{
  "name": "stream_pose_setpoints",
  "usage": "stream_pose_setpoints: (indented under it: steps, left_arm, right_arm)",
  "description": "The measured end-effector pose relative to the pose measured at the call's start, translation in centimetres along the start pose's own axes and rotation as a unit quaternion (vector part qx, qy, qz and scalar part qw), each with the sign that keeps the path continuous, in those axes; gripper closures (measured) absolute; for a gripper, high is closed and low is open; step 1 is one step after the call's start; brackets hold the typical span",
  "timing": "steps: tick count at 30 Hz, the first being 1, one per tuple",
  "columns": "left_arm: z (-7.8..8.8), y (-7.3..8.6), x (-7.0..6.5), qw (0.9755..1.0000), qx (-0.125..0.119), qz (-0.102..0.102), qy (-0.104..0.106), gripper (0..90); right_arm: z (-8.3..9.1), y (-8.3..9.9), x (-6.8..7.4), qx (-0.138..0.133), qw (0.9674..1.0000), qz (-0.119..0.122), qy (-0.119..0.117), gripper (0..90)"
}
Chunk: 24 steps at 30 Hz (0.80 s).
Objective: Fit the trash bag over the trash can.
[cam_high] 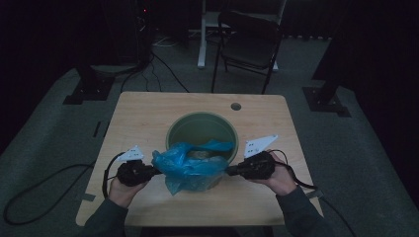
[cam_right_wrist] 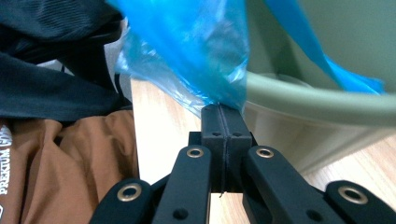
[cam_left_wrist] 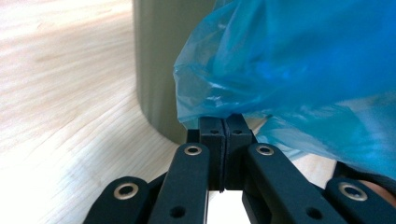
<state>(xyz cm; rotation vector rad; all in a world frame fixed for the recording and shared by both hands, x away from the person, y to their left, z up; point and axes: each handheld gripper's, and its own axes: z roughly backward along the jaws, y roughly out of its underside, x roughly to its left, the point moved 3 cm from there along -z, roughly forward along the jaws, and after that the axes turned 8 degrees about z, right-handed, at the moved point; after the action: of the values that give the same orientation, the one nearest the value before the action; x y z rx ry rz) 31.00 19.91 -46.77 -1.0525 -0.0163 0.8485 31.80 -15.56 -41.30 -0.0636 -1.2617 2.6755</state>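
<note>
A thin blue plastic bag (cam_high: 190,165) is stretched over the near rim of a round green bin (cam_high: 184,129) in the middle of the wooden table (cam_high: 143,113). My left gripper (cam_high: 157,171) pinches the bag's left edge, jaws pressed together on the film (cam_left_wrist: 219,109). On the other side my right gripper (cam_high: 230,171) is shut on the bag's right edge (cam_right_wrist: 224,100), right beside the bin's rim (cam_right_wrist: 327,102). The bag (cam_left_wrist: 299,70) bulges between the two grippers. A strip of it hangs inside the bin (cam_right_wrist: 322,56).
A small round hole (cam_high: 235,106) sits near the table's far edge. Behind the table a dark folding chair (cam_high: 249,44) stands on grey carpet, with cables (cam_high: 158,69) trailing across the floor. The person's brown clothing (cam_right_wrist: 70,168) lies past the near table edge.
</note>
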Motion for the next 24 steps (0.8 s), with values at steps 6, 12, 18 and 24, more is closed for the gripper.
stream_pose_setpoints:
  steps: [6,12,18,24]
  left_arm:
    - [0.9,-0.3,-0.7,0.9995,-0.026,-0.015,0.010,85.9]
    - [1.0,-0.5,-0.9,0.9989,-0.040,-0.022,0.010,85.7]
    - [1.2,-0.6,-1.2,0.9985,-0.047,-0.024,0.010,85.6]
    - [1.6,-0.8,-1.4,0.9983,-0.051,-0.027,0.012,77.9]
  right_arm:
    - [1.3,0.8,-0.6,-0.010,0.9996,-0.015,0.022,75.0]
    - [4.0,0.1,-0.1,-0.074,0.9969,0.007,0.026,56.6]
    - [5.9,-1.2,-0.1,-0.113,0.9927,0.022,0.035,49.7]
    - [6.4,-1.9,0.2,-0.144,0.9889,0.030,0.020,46.1]
